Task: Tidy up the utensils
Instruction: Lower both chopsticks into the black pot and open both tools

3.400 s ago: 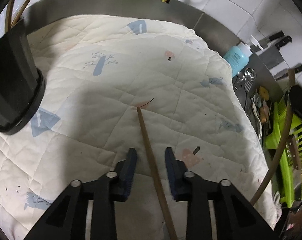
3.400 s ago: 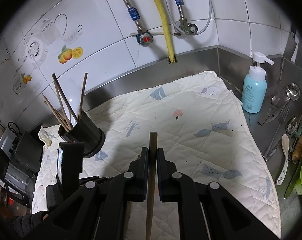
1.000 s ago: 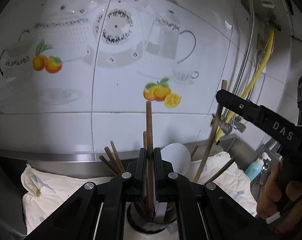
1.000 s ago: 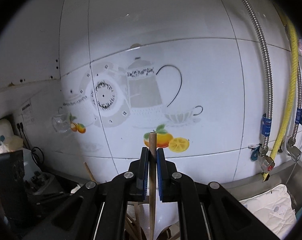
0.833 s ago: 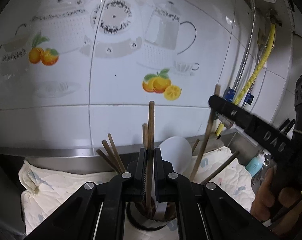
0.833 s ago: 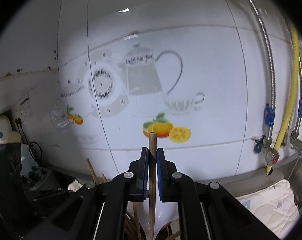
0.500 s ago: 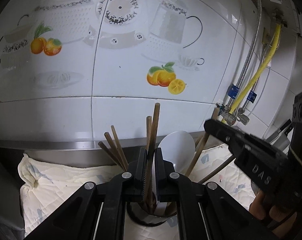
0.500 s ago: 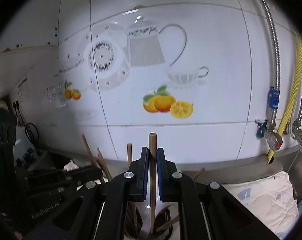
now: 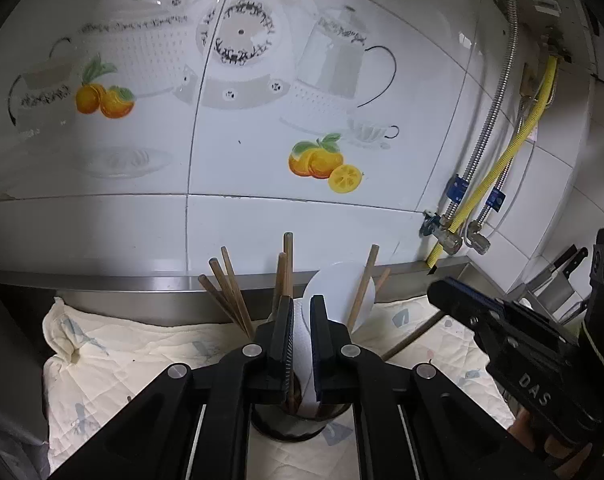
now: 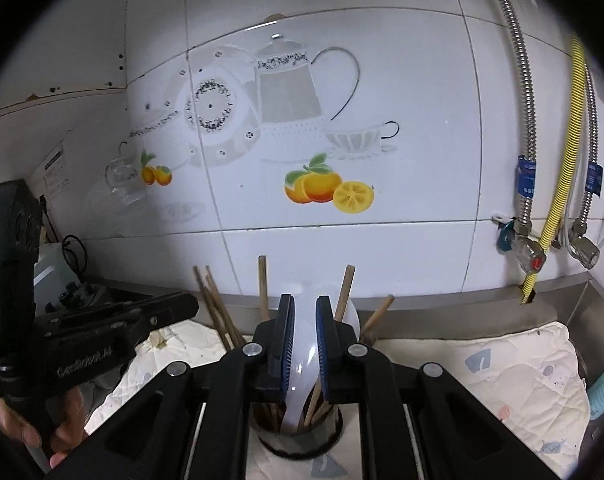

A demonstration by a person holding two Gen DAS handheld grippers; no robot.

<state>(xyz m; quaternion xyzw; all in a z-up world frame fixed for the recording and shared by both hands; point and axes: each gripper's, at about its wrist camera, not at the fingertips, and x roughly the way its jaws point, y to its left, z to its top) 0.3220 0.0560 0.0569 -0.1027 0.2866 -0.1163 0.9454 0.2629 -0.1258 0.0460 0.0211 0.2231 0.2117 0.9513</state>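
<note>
Against the white tiled wall with its teapot and orange prints, your brown wooden chopsticks (image 9: 286, 264) stand in the dark round holder (image 10: 297, 436) on the quilted cloth (image 9: 113, 364) (beside a white spoon (image 10: 302, 376)). Your left gripper (image 9: 300, 344) and right gripper (image 10: 301, 344) have just parted slightly, pinching nothing.

We see glossy glazed wall tiles (image 9: 261, 208), a brushed steel counter edge (image 9: 141, 282) (dull sheen), matt wooden chopsticks (image 9: 225, 292), a smooth white glossy spoon (image 10: 302, 364), soft quilted cloth (image 9: 113, 356), a ribbed metal hose (image 10: 520, 80) and matt black plastic grippers.
</note>
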